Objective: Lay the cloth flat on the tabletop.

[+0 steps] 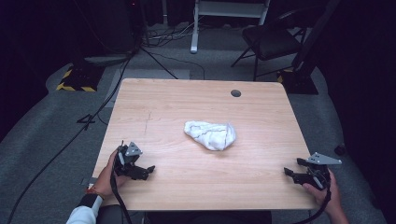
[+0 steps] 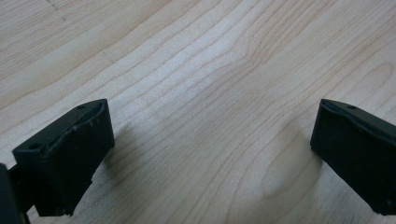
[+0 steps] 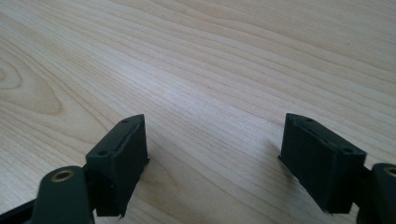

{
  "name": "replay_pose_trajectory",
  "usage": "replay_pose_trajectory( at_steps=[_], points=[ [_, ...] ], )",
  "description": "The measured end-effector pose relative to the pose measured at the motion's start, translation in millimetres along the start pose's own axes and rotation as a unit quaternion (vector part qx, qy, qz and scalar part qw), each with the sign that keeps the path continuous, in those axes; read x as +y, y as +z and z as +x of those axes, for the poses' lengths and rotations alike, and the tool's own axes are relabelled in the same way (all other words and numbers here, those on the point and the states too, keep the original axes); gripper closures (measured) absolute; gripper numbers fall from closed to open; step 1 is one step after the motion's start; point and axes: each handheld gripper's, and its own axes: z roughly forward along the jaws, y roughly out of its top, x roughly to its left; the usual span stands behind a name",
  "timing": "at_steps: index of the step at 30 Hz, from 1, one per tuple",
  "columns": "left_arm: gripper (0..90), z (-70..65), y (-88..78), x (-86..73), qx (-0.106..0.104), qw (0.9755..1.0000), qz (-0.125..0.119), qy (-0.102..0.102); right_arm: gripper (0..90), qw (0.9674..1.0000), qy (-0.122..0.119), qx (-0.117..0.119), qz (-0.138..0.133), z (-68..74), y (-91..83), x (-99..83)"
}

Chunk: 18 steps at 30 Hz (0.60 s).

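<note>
High view: white cloth (image 1: 210,135) lies mid-table between left tongs (image 1: 148,170) and right tongs (image 1: 289,171).

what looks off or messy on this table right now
Only the white cloth: it lies crumpled in a loose heap near the middle of the table, not flat or folded. Both grippers, left and right, rest open and apart from it. No spills or damage.

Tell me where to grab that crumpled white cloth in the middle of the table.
Pinch the white cloth at its raised, bunched right end, where folds give the jaws something to close on. Probably come from above with the right gripper, whose jaws stand open and empty.
</note>
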Motion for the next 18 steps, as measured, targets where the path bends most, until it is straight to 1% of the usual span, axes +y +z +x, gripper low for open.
replay_pose_trajectory(
  at_steps=[1, 3, 5, 6, 8, 9, 10, 11, 13, 14, 15, 17, 18],
  points=[
    [0.0, -0.9, 0.6, 1.0, 0.003, 1.0, 0.0, 0.003, 22.9, 1.0, 0.0, 0.0, 0.0, 0.1, 0.0, 0.0],
    [0.0, -2.2, 1.5, 1.3, 0.005, 1.0, -0.002, -0.003, 22.8, 1.0, -0.001, 0.0, -0.001, 0.3, 0.0, 0.0],
    [0.0, -2.5, 1.8, 2.1, 0.007, 1.0, -0.001, -0.001, 22.3, 1.0, 0.002, 0.0, 0.001, -0.3, 0.1, 0.1],
    [0.0, -3.5, 2.6, 2.8, 0.009, 0.9999, -0.001, -0.005, 22.1, 1.0, 0.002, 0.0, 0.001, -0.3, 0.2, 0.2],
    [0.0, -4.4, 3.8, 4.2, 0.007, 1.0, -0.001, -0.004, 22.1, 1.0, 0.002, 0.0, 0.001, -0.3, 0.3, 0.2],
    [0.1, -3.8, 3.8, 4.8, 0.006, 1.0, 0.001, 0.002, 22.0, 1.0, 0.001, 0.001, 0.0, -0.5, 0.5, 0.3],
    [0.1, -3.4, 4.2, 4.9, 0.0, 1.0, 0.0, 0.003, 22.0, 1.0, 0.001, 0.001, 0.0, -0.5, 0.5, 0.3],
    [0.2, -1.9, 4.1, 5.1, -0.004, 0.9999, 0.0, 0.012, 22.1, 1.0, 0.0, 0.001, 0.0, -0.7, 0.5, 0.4],
    [0.2, -0.4, 4.7, 5.5, -0.013, 0.9997, -0.001, 0.02, 21.8, 1.0, -0.003, 0.004, 0.004, -1.3, 0.7, 1.4],
    [0.2, -0.2, 4.8, 5.8, -0.015, 0.9997, 0.0, 0.021, 22.0, 0.9999, -0.011, 0.006, 0.006, -1.4, 1.4, 3.3],
    [0.2, -0.3, 5.4, 6.3, -0.016, 0.9996, -0.001, 0.021, 26.7, 0.9998, -0.019, 0.005, 0.007, -1.5, 3.0, 6.8],
    [0.2, -0.5, 6.5, 8.0, -0.016, 0.9996, 0.001, 0.023, 27.8, 0.9998, -0.019, 0.008, 0.006, -1.3, 4.2, 8.8],
    [0.2, -0.7, 7.9, 9.4, -0.02, 0.9995, 0.001, 0.027, 29.4, 0.9997, -0.019, 0.015, 0.004, -1.1, 5.5, 12.6]
  ],
)
